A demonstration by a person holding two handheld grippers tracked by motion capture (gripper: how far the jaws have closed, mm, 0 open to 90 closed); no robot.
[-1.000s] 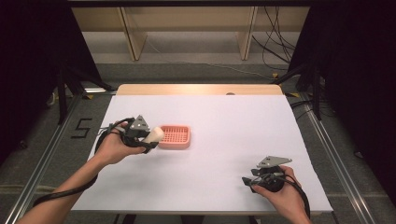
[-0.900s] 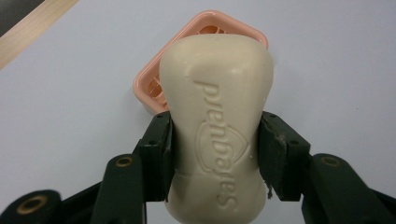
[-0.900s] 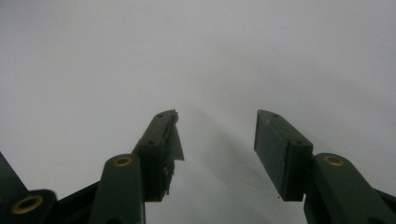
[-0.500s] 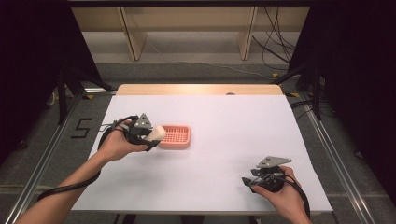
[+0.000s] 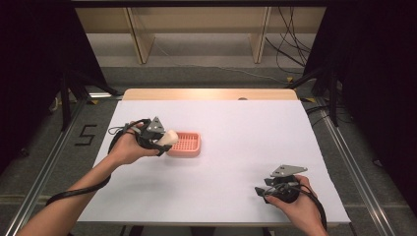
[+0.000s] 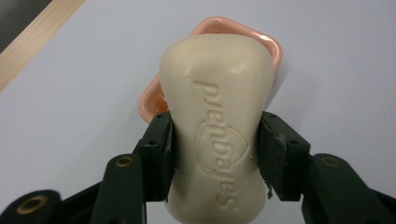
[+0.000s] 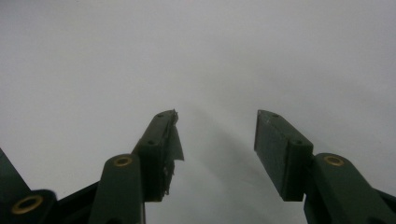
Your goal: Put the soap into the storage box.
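Now left gripper (image 6: 215, 154) clamps soap bar (image 6: 217, 116) over pink dish (image 5: 186, 143).

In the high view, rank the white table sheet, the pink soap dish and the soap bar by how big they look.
1. White table sheet, by far the largest.
2. Pink soap dish.
3. Soap bar, held in the left gripper; partly hidden by it and raised nearer the camera, so its look is less sure.

A lab test bay is suggested: the white-covered bench (image 5: 236, 147) is flanked by black curtains (image 5: 378, 73), floor rails (image 5: 351, 162), and loose cables (image 5: 290, 54) behind it.
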